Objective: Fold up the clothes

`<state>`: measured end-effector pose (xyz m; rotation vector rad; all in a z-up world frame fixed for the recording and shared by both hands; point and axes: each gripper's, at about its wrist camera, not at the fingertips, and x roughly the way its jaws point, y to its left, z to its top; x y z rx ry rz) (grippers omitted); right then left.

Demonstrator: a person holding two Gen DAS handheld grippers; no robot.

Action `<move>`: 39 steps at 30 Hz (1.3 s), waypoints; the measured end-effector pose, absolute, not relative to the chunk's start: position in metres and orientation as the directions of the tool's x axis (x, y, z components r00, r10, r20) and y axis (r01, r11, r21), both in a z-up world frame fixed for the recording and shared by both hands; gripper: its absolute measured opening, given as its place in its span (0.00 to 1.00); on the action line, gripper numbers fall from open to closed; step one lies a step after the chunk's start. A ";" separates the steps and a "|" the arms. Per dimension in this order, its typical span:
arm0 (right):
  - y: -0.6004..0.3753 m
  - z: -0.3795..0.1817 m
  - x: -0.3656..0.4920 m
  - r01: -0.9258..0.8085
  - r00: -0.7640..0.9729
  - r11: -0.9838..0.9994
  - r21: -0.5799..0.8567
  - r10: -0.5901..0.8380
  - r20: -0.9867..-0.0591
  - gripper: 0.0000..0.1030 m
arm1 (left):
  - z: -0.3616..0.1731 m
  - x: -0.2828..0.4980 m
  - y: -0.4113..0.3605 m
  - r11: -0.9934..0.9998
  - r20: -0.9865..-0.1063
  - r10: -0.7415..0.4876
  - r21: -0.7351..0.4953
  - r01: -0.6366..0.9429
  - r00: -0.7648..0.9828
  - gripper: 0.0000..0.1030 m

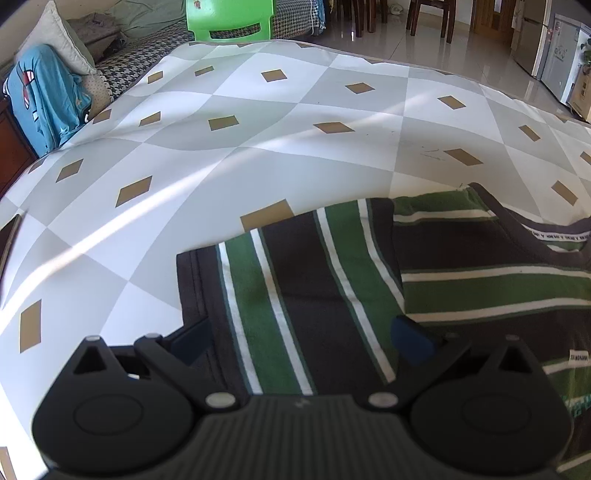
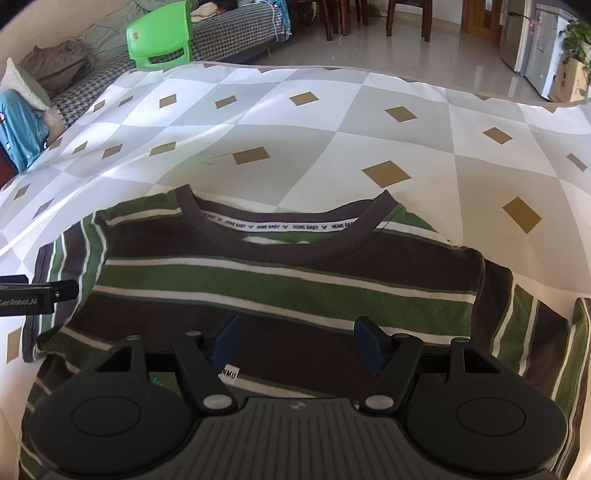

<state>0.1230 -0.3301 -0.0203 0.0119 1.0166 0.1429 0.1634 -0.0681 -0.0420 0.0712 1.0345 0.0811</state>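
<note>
Jaws of both my left claw and right claw gape over the green-and-brown striped cotton T-shirt. Its left sleeve lies folded in. A shallow pinch could drag both layers askew.

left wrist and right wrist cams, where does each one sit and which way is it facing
Left wrist: sits on the left tool, open, looking forward over the striped shirt's left sleeve toward the green chair.
Right wrist: sits on the right tool, open, facing the shirt's collar; the left tool's tip shows at its left edge.
Shared: the shirt, the checked cloth, the chair and the sofa.
</note>
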 end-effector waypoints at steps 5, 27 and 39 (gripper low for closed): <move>-0.319 -0.023 0.103 -0.194 0.484 0.979 0.057 0.146 -0.863 0.64 | -0.050 0.154 -0.063 0.990 -0.854 0.129 0.142 -0.012 0.505 1.00; -0.321 -0.032 0.068 -0.358 0.410 0.934 -0.013 0.144 -0.901 0.68 | -0.051 0.139 -0.028 0.942 -0.791 0.322 0.324 -0.091 0.520 1.00; -0.394 -0.011 0.052 -0.193 0.490 0.980 0.050 0.141 -0.860 0.67 | -0.008 0.100 -0.059 0.977 -0.782 0.174 0.215 -0.003 0.598 1.00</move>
